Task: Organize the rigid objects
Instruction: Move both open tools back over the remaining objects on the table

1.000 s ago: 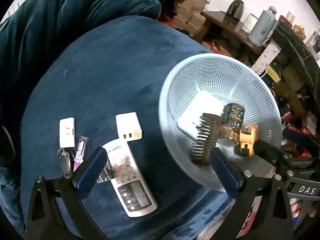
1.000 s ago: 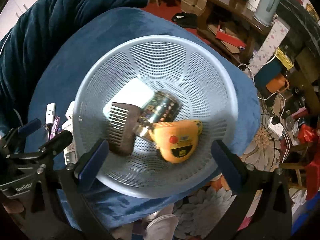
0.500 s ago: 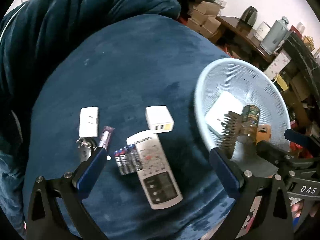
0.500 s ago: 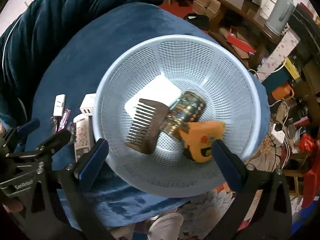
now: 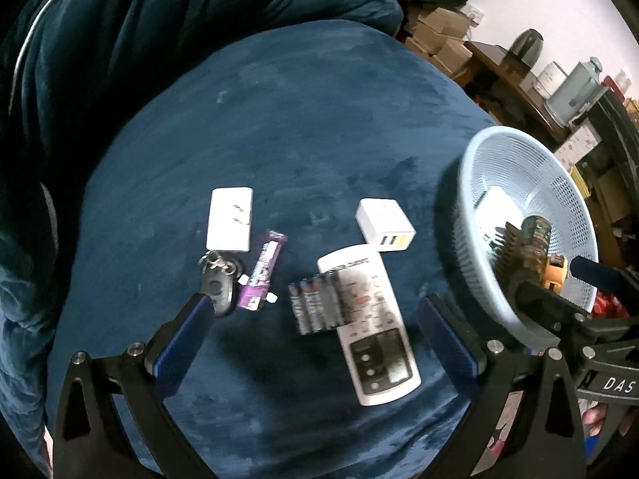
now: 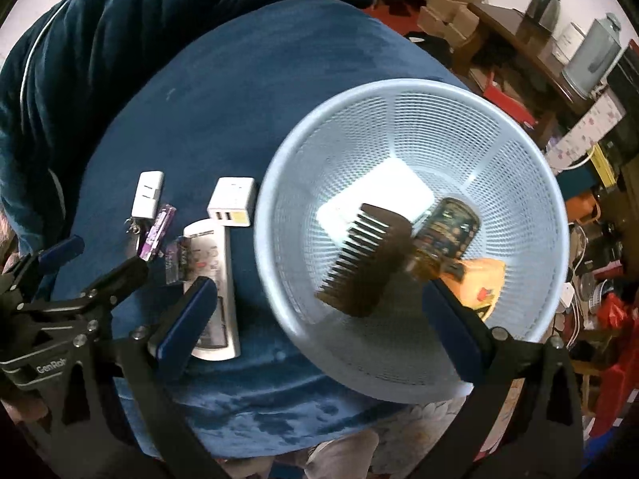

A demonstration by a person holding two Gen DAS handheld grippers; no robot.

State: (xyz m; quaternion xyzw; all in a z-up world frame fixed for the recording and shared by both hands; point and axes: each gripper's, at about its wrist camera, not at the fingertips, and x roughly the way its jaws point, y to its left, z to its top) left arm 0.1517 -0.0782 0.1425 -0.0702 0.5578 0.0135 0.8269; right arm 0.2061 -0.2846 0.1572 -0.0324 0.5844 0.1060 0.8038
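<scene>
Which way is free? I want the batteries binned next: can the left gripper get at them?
Probably yes. The left gripper hangs open above the batteries, which overlap the remote's edge; nothing covers them.

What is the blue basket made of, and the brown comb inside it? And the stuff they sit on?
The basket looks like pale blue plastic: thin moulded walls full of small holes. The comb looks like dark wood, matte brown with thick teeth, though brown plastic is possible. The blue cover under everything looks like soft velvety fabric, with brushed shading.
</scene>
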